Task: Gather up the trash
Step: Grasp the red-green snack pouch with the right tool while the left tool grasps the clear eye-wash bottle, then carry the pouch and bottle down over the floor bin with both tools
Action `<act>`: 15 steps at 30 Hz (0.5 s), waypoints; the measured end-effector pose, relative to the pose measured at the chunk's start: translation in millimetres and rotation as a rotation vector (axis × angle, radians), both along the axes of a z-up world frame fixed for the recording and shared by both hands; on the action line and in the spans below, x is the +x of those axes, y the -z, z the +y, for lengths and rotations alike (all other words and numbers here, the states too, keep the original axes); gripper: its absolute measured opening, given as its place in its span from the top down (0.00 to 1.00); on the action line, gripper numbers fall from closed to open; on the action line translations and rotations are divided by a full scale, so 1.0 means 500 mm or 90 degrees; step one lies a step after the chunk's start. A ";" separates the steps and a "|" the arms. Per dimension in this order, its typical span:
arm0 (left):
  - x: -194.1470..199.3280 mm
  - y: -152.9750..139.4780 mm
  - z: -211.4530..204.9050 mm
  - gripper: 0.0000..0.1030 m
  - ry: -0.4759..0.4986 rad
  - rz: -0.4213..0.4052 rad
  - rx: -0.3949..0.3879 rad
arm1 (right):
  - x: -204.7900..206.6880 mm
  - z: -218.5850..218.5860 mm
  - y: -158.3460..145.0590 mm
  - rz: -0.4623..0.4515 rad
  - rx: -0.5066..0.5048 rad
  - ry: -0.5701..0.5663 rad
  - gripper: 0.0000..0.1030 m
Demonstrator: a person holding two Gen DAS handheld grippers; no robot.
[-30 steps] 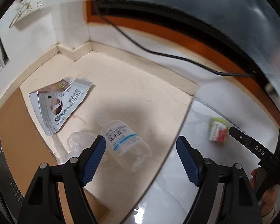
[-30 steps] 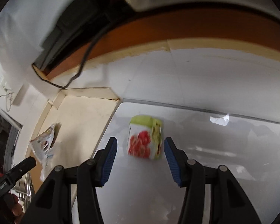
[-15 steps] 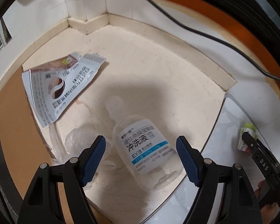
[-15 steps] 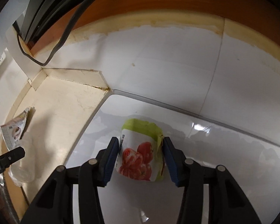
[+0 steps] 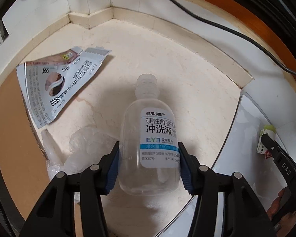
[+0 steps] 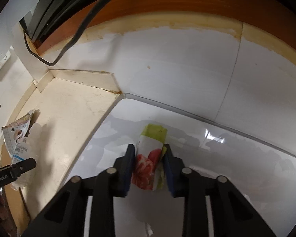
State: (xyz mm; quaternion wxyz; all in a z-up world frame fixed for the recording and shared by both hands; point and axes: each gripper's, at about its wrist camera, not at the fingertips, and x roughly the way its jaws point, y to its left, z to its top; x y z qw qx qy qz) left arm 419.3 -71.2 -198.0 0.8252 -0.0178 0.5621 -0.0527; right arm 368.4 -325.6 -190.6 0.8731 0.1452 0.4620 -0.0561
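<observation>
- Left gripper: jaws have just been closing; blue pads now press both sides of the clear eye-rinse bottle, lower half of its body. Clamped on it.
- Bottle lies on the cream marble floor, uncapped neck pointing to 12 o'clock, white label with blue band facing up.
- Right gripper: jaws have just been closing; pads now squeeze the snack packet, which is visibly crumpled between them. Clamped on it.
- Packet: green top edge, red fruit print, sitting on the glossy white tile, green end toward 12 o'clock.
- Left wrist view: silver printed sachet flat on the floor at 10 o'clock of the bottle, apart from it.
- Crumpled clear plastic film at 9 o'clock of the bottle, just beside the left pad; contact unclear.
- Black cable runs along the orange skirting at 1–2 o'clock.
- Brown cardboard at the far left edge.
- Right gripper's finger and the packet show at 3 o'clock in the left wrist view.
</observation>
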 end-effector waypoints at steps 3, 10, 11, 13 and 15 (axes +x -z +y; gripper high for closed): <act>-0.020 -0.016 -0.004 0.50 0.012 -0.014 -0.002 | -0.008 0.003 -0.002 -0.003 0.015 0.002 0.83; -0.100 -0.091 -0.013 0.50 0.046 -0.049 -0.034 | -0.088 0.003 -0.042 -0.034 0.104 -0.011 0.84; -0.114 -0.103 -0.015 0.50 0.053 -0.054 -0.040 | -0.102 0.004 -0.050 -0.040 0.113 -0.012 0.84; -0.156 -0.134 -0.017 0.50 0.070 -0.066 -0.055 | -0.137 0.009 -0.071 -0.056 0.128 -0.011 0.84; -0.193 -0.160 -0.017 0.50 0.086 -0.076 -0.068 | -0.171 0.016 -0.095 -0.070 0.138 -0.012 0.84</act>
